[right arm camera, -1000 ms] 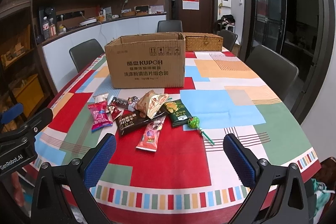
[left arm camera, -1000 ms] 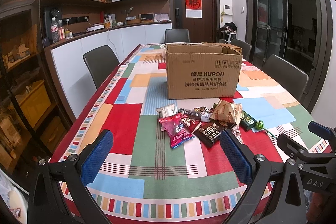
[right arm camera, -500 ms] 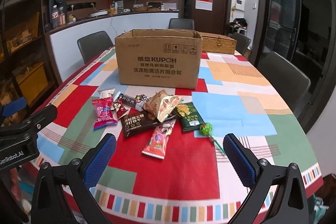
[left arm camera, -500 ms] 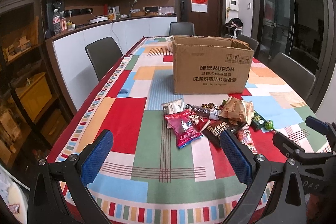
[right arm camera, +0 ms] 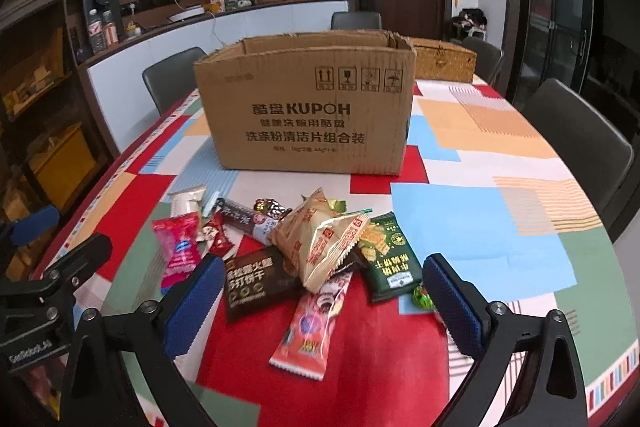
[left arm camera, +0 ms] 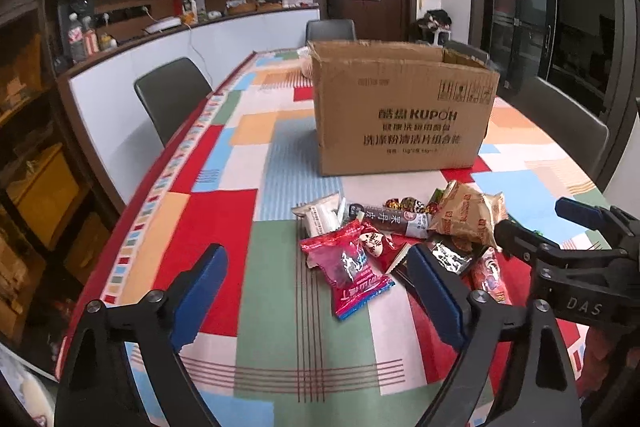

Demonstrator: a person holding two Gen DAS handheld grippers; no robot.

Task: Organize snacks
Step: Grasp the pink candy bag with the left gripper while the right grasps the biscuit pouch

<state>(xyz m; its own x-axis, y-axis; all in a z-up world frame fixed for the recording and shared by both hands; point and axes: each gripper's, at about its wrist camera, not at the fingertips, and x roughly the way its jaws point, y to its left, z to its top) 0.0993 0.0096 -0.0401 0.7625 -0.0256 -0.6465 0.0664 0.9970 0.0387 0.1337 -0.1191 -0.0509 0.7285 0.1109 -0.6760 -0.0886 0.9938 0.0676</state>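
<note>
Several snack packets lie in a pile on the patchwork tablecloth (left arm camera: 224, 223) in front of an open cardboard box (left arm camera: 400, 111). Among them are a pink packet (left arm camera: 346, 273), a tan crinkled bag (right arm camera: 320, 243), a dark brown packet (right arm camera: 250, 281), a green packet (right arm camera: 386, 257) and a long red-pink packet (right arm camera: 314, 327). My left gripper (left arm camera: 316, 299) is open and empty, low over the table just left of the pile. My right gripper (right arm camera: 320, 303) is open and empty, its fingers either side of the pile's near edge. The box (right arm camera: 308, 107) also shows in the right wrist view.
A wicker basket (right arm camera: 444, 61) stands behind the box at the right. Dark chairs (left arm camera: 172, 95) line both long sides of the table (right arm camera: 576, 135). A counter with bottles and shelves runs along the left wall (left arm camera: 132, 39). The table's near edge lies just below both grippers.
Both grippers have moved forward and down toward the snack pile, which now looks larger and closer. Both stay open. No snack has moved.
</note>
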